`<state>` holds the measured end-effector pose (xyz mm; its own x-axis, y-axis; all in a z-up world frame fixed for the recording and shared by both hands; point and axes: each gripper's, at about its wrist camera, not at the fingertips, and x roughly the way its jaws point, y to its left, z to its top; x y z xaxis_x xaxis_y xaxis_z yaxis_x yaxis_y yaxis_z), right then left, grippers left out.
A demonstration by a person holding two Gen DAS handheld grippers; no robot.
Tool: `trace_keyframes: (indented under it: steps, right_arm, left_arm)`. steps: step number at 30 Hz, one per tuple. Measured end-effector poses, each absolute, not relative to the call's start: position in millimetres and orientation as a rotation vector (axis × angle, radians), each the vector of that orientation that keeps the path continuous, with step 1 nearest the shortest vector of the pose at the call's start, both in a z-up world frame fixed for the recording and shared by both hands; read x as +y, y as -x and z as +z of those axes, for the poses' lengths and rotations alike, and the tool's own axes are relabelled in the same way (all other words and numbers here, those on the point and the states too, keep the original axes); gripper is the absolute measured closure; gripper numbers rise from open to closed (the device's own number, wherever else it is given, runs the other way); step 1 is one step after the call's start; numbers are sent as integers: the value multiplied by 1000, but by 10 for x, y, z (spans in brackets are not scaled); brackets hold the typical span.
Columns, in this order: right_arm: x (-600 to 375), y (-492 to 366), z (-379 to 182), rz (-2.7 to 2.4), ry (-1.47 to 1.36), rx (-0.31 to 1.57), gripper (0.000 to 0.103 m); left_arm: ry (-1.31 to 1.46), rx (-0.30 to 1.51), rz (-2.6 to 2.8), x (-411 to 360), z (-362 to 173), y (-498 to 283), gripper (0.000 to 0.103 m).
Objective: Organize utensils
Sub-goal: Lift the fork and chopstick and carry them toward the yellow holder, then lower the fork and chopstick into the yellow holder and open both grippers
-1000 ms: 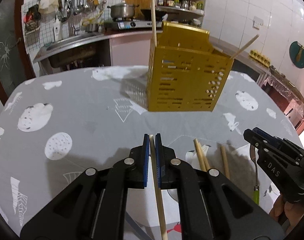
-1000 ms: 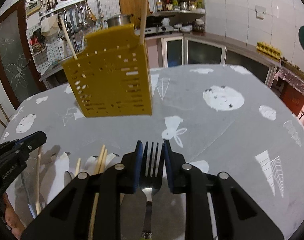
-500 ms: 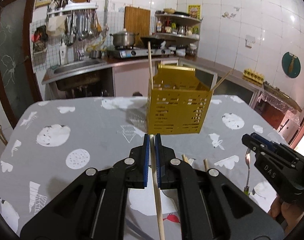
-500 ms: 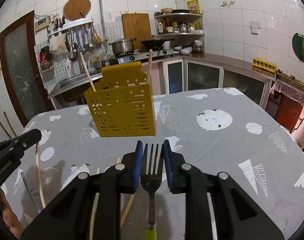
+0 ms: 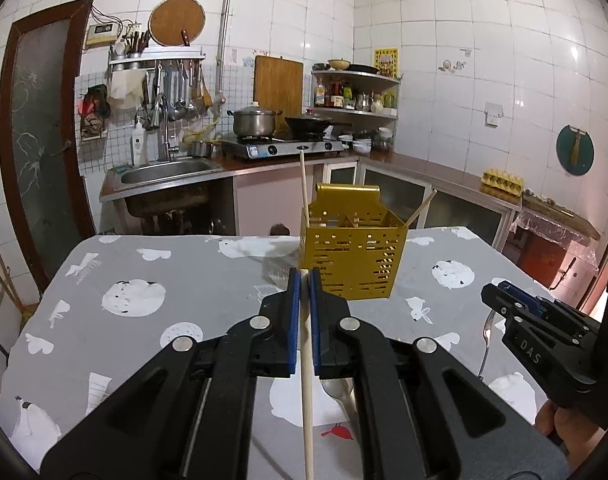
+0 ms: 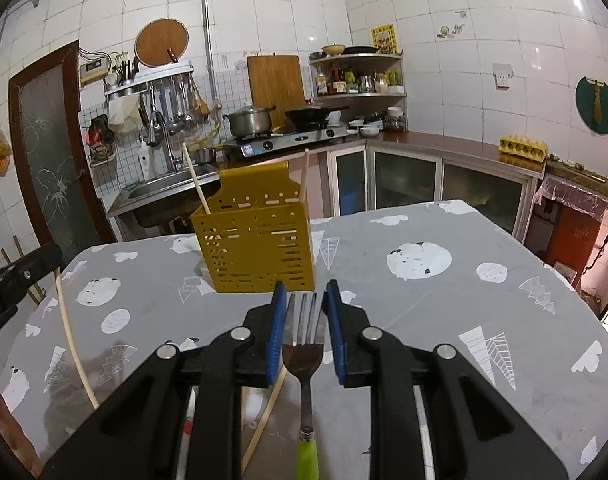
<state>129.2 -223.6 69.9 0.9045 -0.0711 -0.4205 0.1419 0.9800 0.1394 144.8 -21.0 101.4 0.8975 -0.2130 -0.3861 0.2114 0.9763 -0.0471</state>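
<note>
A yellow perforated utensil caddy point(image 5: 351, 264) point(image 6: 260, 248) stands on the grey patterned table point(image 5: 208, 276) with two wooden chopsticks point(image 5: 302, 184) sticking out of it. My left gripper point(image 5: 304, 276) is shut on another wooden chopstick point(image 5: 307, 392), held above the table short of the caddy. My right gripper point(image 6: 302, 292) is shut on the tines of a green-handled fork point(image 6: 304, 352), to the right of the caddy's front. In each wrist view the other gripper shows at the edge: the right gripper point(image 5: 493, 294), the left gripper point(image 6: 44, 256).
A loose chopstick point(image 6: 264, 420) lies on the table under the right gripper, and a spoon point(image 5: 335, 390) under the left. Behind the table are a sink point(image 5: 168, 170), a stove with pots point(image 5: 260, 124) and counters. A hand point(image 5: 563, 432) holds the right gripper.
Both grippers have risen and drawn back from the caddy, which now looks smaller and farther. Each keeps its hold, the left on the chopstick and the right on the fork.
</note>
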Motion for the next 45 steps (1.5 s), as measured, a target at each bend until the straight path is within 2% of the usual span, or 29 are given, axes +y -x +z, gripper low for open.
trace_keyframes:
  steps: [24,37,45]
  right_arm:
    - [-2268,-1413,950,-121,-149,367,83]
    - [-2349,-1823,1319,-114,-134,326,83]
    - [-2322,-2100,1794,-81,-134,268,83]
  left_arm:
    - [25,328,-216,-177,1223,-1633,100]
    - [30,274,-238,-288,1608,-2008,100]
    - [58,234,-277,-387,2045,-2344,100]
